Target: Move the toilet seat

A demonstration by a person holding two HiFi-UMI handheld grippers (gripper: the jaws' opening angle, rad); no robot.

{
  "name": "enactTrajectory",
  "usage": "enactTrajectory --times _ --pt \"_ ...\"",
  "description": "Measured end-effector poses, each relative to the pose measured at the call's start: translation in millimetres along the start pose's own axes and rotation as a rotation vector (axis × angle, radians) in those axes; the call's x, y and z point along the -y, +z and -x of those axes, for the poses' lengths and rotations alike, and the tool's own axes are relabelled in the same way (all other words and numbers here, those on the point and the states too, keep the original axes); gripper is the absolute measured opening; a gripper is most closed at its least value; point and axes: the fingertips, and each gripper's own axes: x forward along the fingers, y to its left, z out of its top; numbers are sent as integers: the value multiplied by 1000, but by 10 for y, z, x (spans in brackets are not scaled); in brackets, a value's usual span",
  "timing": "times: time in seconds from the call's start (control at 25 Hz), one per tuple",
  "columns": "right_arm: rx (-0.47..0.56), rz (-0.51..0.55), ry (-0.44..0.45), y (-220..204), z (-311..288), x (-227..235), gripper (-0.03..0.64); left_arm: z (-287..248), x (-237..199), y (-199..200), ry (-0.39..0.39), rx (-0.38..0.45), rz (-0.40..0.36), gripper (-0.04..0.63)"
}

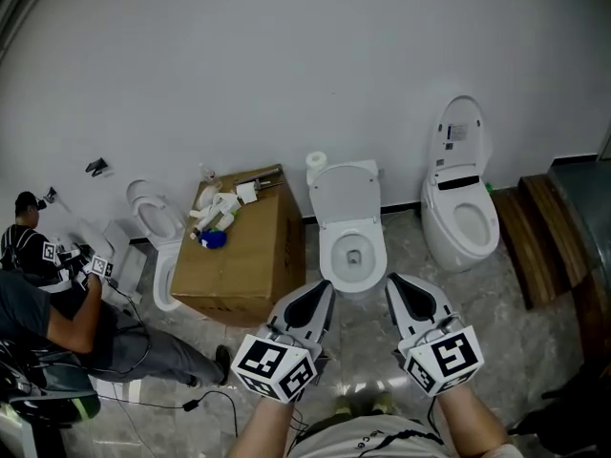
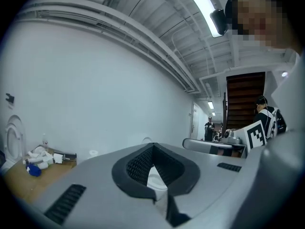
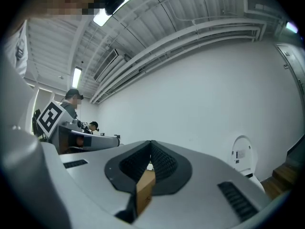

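Straight ahead, seat: toilet seat (image 1: 330,248) looks down on the middle bowl, lid (image 1: 344,194) up against the wall.
Left gripper (image 1: 322,296): jaws together, empty, short of the bowl.
Right gripper (image 1: 395,290): jaws together, empty, alongside.
Risk: closed jaws only shove the rim, so the seat slips and slams.
Clutter: cardboard box (image 1: 250,256) crowds the left side.

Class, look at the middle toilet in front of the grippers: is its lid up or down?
Up: the lid stands raised behind the bowl, whose opening shows fully below it.
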Motion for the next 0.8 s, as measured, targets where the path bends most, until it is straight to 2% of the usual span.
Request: enactTrajectory --times 0.4,0.8 --pt "11 -16 13 -58 84 323 14 -286 291 -149 3 -26 -24 3" --pt "-4 -42 9 -209 -271 488 14 -560 6 -215 21 -44 -22 3"
